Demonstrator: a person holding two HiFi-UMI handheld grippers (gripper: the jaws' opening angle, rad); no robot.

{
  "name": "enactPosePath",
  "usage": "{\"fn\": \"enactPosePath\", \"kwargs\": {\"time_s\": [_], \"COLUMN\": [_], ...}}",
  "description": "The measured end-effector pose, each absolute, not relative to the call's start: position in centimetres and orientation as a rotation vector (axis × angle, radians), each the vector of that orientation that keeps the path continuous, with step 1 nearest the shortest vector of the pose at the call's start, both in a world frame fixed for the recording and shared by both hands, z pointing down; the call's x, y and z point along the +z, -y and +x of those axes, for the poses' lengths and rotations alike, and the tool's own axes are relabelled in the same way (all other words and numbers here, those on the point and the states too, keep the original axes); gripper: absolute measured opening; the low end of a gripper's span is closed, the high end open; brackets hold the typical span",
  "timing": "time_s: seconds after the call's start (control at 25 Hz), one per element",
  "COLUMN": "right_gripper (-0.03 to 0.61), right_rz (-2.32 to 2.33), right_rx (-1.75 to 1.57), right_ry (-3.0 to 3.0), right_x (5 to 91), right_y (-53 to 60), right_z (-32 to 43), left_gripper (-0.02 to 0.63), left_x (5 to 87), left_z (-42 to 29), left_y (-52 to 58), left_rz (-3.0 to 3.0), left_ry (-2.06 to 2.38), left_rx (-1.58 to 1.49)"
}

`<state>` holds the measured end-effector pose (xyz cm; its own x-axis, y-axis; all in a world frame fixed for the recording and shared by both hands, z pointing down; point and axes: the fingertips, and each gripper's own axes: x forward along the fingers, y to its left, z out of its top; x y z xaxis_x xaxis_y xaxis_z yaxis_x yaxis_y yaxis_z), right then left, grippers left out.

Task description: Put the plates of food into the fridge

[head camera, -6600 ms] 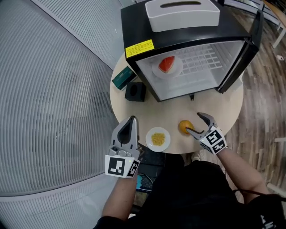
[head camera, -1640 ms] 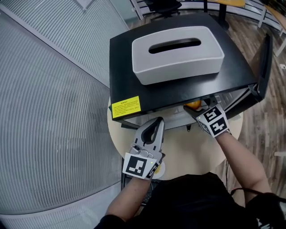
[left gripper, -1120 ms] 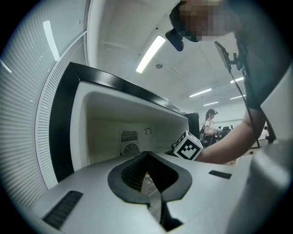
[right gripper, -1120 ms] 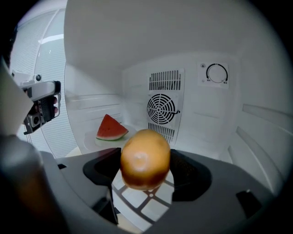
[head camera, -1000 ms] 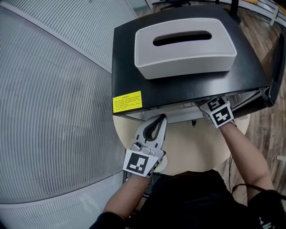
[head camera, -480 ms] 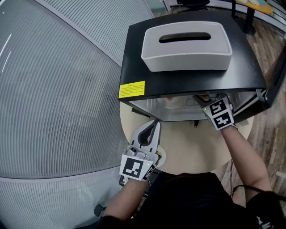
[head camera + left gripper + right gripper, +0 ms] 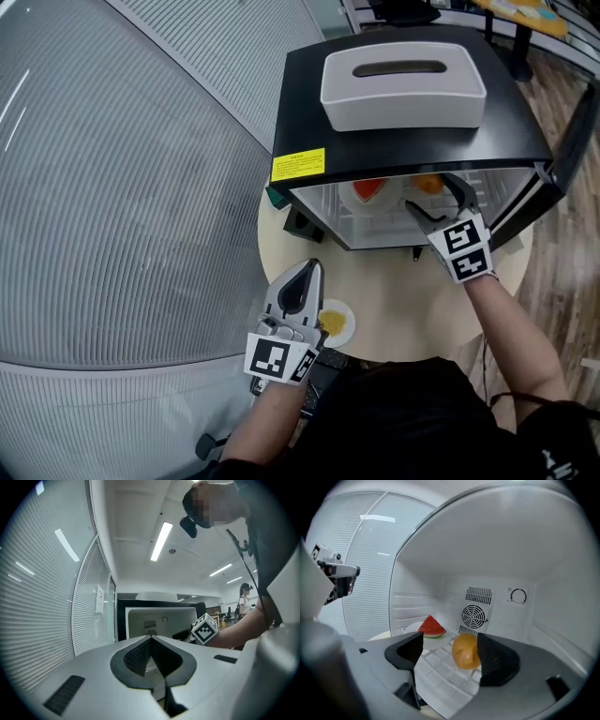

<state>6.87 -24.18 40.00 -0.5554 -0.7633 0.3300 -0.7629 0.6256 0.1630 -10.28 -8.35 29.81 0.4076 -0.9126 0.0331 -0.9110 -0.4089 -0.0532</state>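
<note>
While right tool (image 7: 427, 192) gapes, orange (image 7: 465, 651) on shelf (image 7: 440, 673).

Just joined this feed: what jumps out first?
The open black fridge on the round table, with a watermelon slice and an orange fruit on its wire shelf. The right gripper sits open-jawed at the fruit; the shut left gripper hovers beside a plate of yellow food on the table.

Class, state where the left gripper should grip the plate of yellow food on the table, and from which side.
Probably the bare rim of the plate, from the person's side beside the left gripper: it lies flat, food heaped centrally.
</note>
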Motion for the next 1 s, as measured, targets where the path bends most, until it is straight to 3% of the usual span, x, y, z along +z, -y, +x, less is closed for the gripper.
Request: {"fn": "enactPosePath", "kwargs": {"time_s": [0.4,1.0], "right_gripper": [0.351,0.351], "right_rz": [1.295,1.12], "right_rx": [0.016,0.345], "right_ry": [2.494,2.455], "right_x": [39.9,49.0], "right_y": [18.0,5.4], "right_z": [0.7,-9.3], "left_gripper": [0.006,0.006], "left_x": [29.2,31.4], "left_z": [-17.4,-25.8], "left_y": [4.1,-1.1], "left_rz": [-2.603,-2.674], "left_ry": [-1.65,-1.629], "left_rx": [-0.073,-0.032]}}
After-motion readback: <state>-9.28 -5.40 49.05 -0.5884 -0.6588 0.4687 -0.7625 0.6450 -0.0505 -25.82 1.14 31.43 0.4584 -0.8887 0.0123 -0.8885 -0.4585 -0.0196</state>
